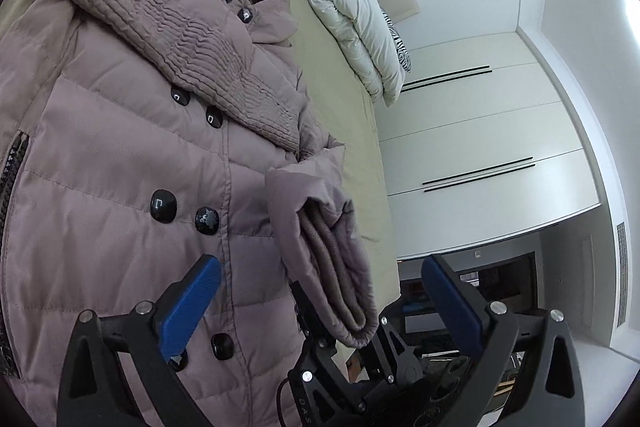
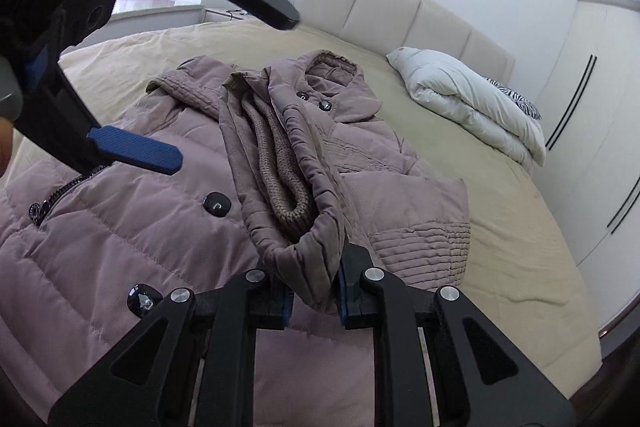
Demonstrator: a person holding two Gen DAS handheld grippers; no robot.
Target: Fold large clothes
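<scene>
right gripper clamps the sleeve cuff over the mauve puffer coat on the bed; left gripper hangs wide apart. early going: body unfolded.

The left gripper is hovering with its blue fingers spread wide, the coat's sleeve cuff hanging between them, pinched by the right gripper just beneath.
</scene>
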